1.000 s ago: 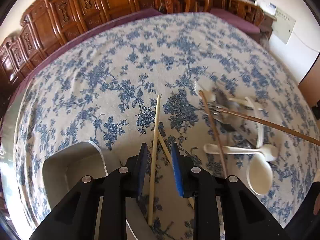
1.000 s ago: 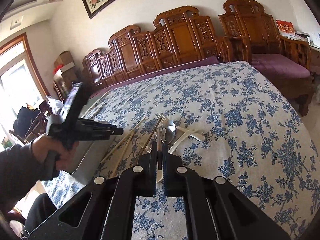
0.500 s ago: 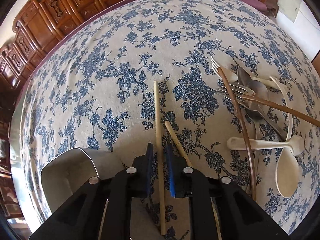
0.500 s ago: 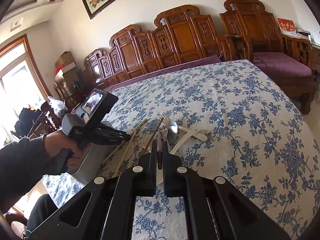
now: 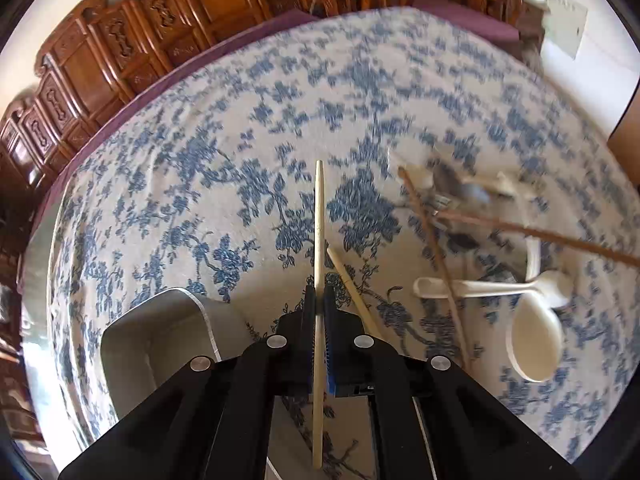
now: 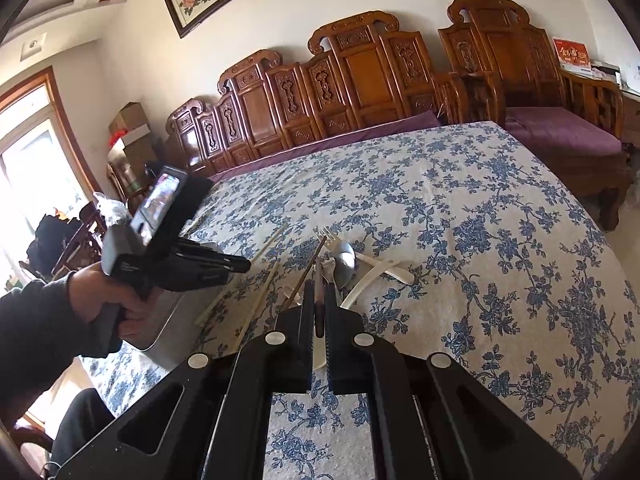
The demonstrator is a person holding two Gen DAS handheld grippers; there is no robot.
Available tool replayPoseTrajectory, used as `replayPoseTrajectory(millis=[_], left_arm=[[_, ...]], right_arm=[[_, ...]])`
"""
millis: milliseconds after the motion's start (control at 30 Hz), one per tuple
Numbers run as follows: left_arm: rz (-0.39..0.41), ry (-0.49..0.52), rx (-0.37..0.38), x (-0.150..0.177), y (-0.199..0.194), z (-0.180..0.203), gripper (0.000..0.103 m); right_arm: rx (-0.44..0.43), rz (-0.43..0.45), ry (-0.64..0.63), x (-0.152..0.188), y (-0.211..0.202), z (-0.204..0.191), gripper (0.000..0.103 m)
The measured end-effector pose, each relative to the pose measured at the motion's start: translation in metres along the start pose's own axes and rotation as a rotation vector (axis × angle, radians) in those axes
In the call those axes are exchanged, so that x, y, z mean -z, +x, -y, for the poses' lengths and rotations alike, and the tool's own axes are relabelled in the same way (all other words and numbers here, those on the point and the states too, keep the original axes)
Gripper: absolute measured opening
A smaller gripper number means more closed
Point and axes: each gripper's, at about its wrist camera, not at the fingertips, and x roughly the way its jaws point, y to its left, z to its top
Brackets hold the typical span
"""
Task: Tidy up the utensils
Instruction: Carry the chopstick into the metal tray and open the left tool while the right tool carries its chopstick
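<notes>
My left gripper [image 5: 319,292] is shut on a pale wooden chopstick [image 5: 319,216], which sticks out ahead of the jaws and back under them. A second pale chopstick [image 5: 352,284] lies on the floral tablecloth just to its right. My right gripper [image 6: 318,288] is shut on a dark brown chopstick [image 6: 318,300]. Beyond it lies a pile: a fork [image 6: 326,236], a metal spoon [image 6: 345,264], a white spoon [image 6: 384,270] and another brown chopstick [image 6: 308,268]. The right wrist view also shows the left gripper [image 6: 240,266] in a person's hand, left of the pile.
A metal tray [image 5: 160,332] sits at the table's near left edge, below the left gripper. White spoons [image 5: 532,340] lie to the right of it. Carved wooden chairs [image 6: 360,80] line the table's far side. The floral tablecloth [image 6: 480,200] stretches away to the right.
The left jaws closed on the pale chopstick, then pulled back up from the cloth with it. The right gripper has kept still, shut on the brown chopstick.
</notes>
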Motion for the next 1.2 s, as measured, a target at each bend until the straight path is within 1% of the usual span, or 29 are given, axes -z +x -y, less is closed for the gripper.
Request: replayPoseTrajectory(millis=[167,333,433,500,633,733,833,967,1200], left_arm=[[0.069,-0.064,0.054,0.008,-0.036,-0.006,0.003],[0.136,-0.108,0.085,0.022,-0.072,-0.018,0.003],[0.168,-0.131,0.085,0.030,-0.087,-0.032,0.003],[0.173,-0.142,0.082,0.038,-0.090,-0.043,0.003],[0.153,-0.183,0.072,0.057,-0.083,-0.067,0.003],[0.117,-0.224,0.065,0.075,-0.068,-0.086,0.003],[0.087,-0.240,0.063,0.087,-0.053,-0.097,0.003],[0.061,-0.237,0.037,0.095,-0.035,-0.104,0.003],[0.031,-0.245,0.046,0.104,-0.020,-0.106,0.004]], right_arm=[[-0.003,0.024,-0.025,-0.004,-0.005,-0.009,0.006],[-0.005,0.055,-0.038,-0.010,-0.014,-0.018,0.006],[-0.007,0.059,-0.048,-0.010,-0.016,-0.027,0.006],[-0.013,0.058,-0.054,-0.010,-0.016,-0.033,0.006],[-0.027,0.052,-0.089,-0.011,-0.013,-0.054,0.006],[-0.030,0.041,-0.117,-0.013,-0.007,-0.068,0.006],[-0.025,0.032,-0.144,-0.015,-0.002,-0.081,0.006],[-0.012,0.027,-0.157,-0.019,0.003,-0.091,0.006],[-0.010,0.024,-0.171,-0.031,0.016,-0.108,0.006]])
